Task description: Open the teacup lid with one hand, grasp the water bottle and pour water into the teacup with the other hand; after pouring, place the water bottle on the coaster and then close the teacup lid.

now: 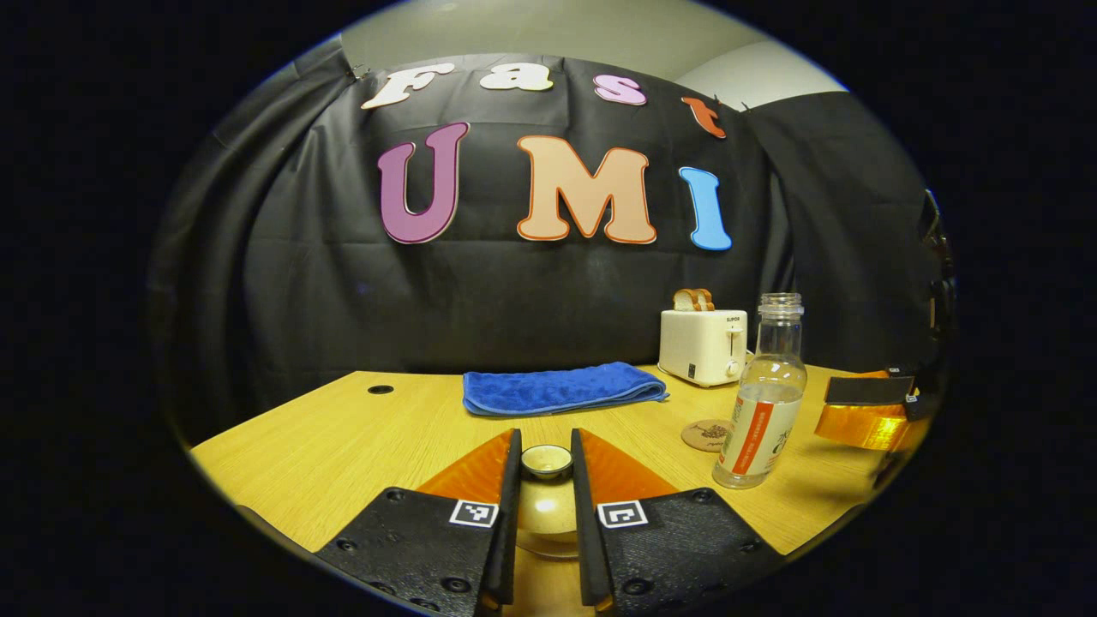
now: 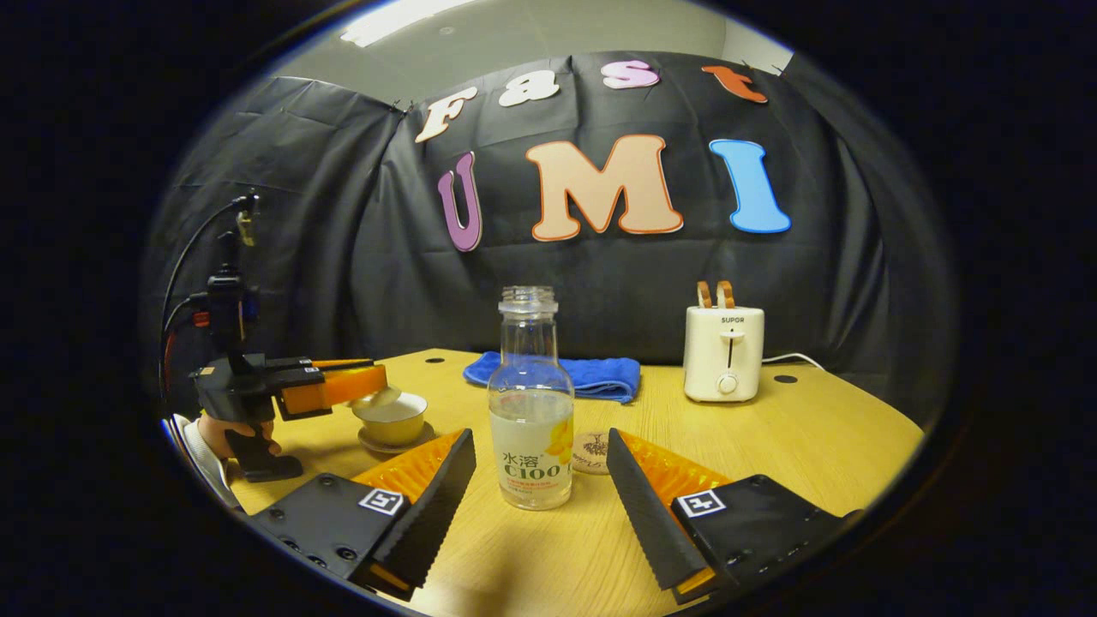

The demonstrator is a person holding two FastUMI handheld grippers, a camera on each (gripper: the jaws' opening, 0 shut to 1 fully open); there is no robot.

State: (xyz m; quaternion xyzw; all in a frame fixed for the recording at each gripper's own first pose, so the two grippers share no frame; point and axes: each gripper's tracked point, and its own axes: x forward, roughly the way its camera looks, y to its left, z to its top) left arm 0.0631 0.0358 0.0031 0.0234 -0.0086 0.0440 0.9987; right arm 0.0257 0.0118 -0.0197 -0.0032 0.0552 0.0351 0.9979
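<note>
Pinched lid on the left, bottle waiting between spread jaws on the right.

Closest to the left gripper's camera, its own gripper (image 1: 547, 480) has both fingers pressed on the small round knob of the cream ceramic teacup lid (image 1: 547, 506); in the right gripper view the lid (image 2: 383, 398) sits tilted, just above the pale ceramic teacup on its saucer (image 2: 392, 422), so the cup looks partly uncovered. That glazed knob is probably slick and brittle, so a firm, level pinch suits it. Further right, the uncapped clear plastic water bottle with a white label (image 2: 530, 411) stands upright on the light wooden table (image 2: 814, 437), between the wide-open fingers of the right gripper (image 2: 540, 480), untouched. Partly full, it likely flexes; the labelled waist seems the safest hold. Behind it lies the round brown coaster (image 2: 591, 452).
</note>
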